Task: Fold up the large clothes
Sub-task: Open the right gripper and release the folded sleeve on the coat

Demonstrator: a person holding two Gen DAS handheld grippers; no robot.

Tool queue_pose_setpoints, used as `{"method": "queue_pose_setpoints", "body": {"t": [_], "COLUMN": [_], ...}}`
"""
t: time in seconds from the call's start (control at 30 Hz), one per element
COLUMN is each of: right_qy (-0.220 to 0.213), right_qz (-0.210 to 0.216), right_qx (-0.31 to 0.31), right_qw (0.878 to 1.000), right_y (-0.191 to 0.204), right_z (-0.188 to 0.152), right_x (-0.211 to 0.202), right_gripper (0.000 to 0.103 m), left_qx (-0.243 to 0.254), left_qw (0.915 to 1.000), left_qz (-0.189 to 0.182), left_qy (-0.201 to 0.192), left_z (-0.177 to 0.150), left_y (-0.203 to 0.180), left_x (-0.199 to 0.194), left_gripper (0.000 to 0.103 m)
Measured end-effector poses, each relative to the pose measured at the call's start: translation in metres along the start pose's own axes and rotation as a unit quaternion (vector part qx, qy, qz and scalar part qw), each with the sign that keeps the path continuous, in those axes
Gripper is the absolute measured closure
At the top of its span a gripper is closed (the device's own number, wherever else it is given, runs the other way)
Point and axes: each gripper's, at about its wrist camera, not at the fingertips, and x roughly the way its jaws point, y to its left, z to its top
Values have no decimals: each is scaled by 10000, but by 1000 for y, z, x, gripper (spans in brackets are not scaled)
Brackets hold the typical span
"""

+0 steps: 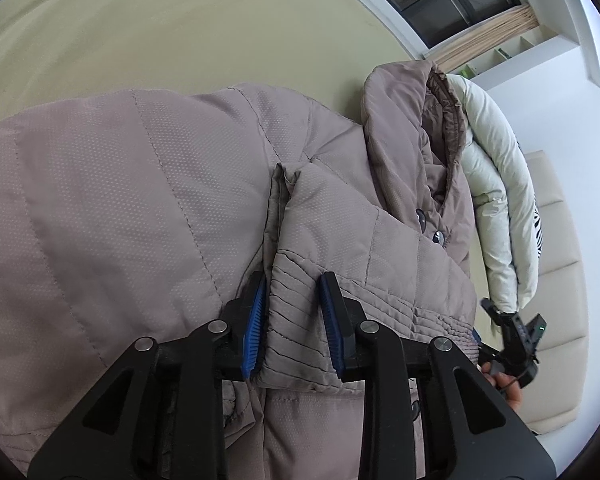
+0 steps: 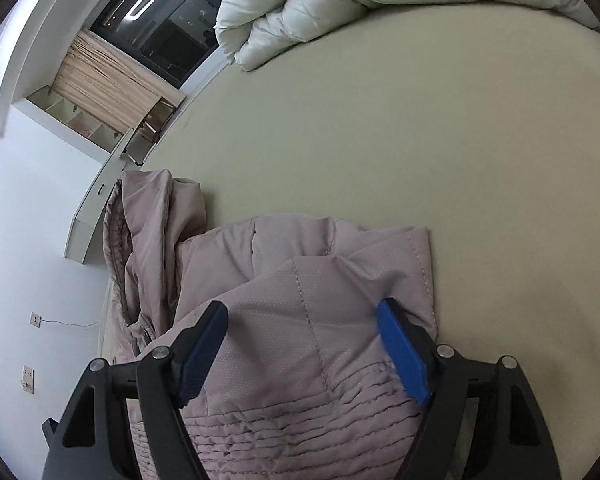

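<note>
Quilted taupe jacket (image 1: 140, 200), ribbed cuff (image 1: 296, 320) pinched by left gripper (image 1: 294, 320), right gripper (image 2: 304, 352) spread.

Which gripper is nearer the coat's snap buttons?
Left. The left gripper clamps a ribbed cuff just below the snap buttons. The right gripper, jaws wide over the jacket, shows no buttons nearby.

The left wrist view is taken close above the jacket (image 1: 120, 200), aimed along the left gripper (image 1: 294, 320) toward the collar. The right wrist view is taken equally close over the right gripper (image 2: 300, 352), toward the duvet (image 2: 340, 4). Jacket, bed sheet (image 2: 380, 140) and window are shared by both
</note>
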Motion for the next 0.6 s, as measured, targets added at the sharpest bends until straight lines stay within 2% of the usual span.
{"method": "queue_pose_setpoints", "body": {"t": [0.07,0.1,0.17,0.23,0.3,0.33,0.4,0.43,0.47,0.5,0.6], "right_qy": [-92,-148,-126,116,524,624,473,492,541,604,504], "right_qz": [182,409,469,179,-146,-224,-446,-583,-682,-759,-940], "right_qx": [91,8,-331,-601,-596,-707,-1119,-1264,-1389,-1501,-1469], "right_qw": [9997,9991,9983,9980,9967,9953,9916,9890,9865,9839,9834], "right_y": [6,12,24,28,13,7,7,14,21,27,37], "right_z": [-1,-5,-16,-30,-43,-47,-54,-56,-57,-58,-60], "right_x": [-21,-35,-53,-48,-24,-12,-5,-3,0,2,-11], "right_gripper": [23,23,23,20,20,20,18,11,7,4,7], "left_qx": [87,126,142,94,70,89,111,81,35,-27,-112], "left_qw": [9999,9999,9998,9998,9999,9999,9998,9998,9997,9992,9981], "left_qz": [56,87,121,137,119,110,148,128,178,230,141], "left_qy": [-28,-39,-51,-51,-19,4,-35,-106,-192,-324,-582], "left_z": [-2,-3,-4,-4,-4,-3,0,1,2,2,-7], "left_y": [-2,-2,-3,-3,-4,-5,-5,-3,-1,5,24], "left_x": [-3,-5,-5,-4,-3,-3,-11,-18,-26,-38,-87], "left_gripper": [76,76,75,75,71,66,62,56,43,40,40]}}
